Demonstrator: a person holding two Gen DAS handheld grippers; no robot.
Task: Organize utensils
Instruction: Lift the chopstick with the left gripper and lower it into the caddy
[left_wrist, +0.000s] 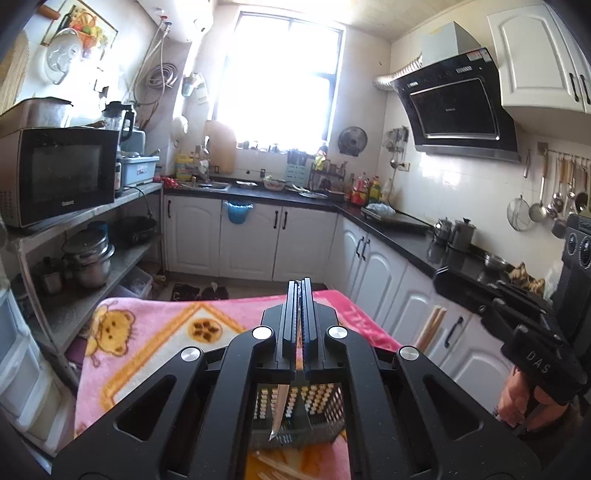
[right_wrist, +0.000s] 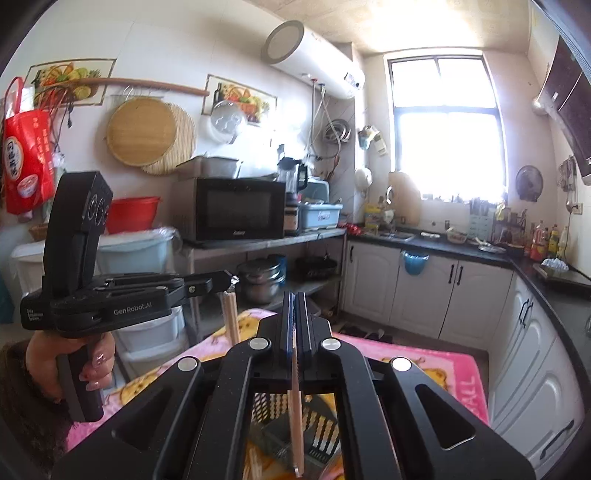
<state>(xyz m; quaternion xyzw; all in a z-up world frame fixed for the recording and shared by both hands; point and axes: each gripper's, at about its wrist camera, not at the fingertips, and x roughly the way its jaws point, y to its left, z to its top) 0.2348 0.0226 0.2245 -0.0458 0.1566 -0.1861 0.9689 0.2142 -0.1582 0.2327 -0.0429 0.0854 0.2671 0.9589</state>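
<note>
Left gripper (left_wrist: 300, 284) clamped on chopsticks (left_wrist: 284, 406), which hang down at six o'clock. Right gripper (right_wrist: 295, 295) pinched tight on another pair of chopsticks (right_wrist: 295, 413), dangling too. Below both, the slotted basket (left_wrist: 325, 406) sits on the pink blanket (left_wrist: 155, 332). A hand (right_wrist: 66, 354) grips the left handle.

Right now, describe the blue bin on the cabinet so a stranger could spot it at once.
Start at the bright window and drop to the black counter beneath it. Below runs a row of white cabinet doors; the blue bin hangs over the top of one. It is the only coloured thing there; the rest show just dark handles.
</note>
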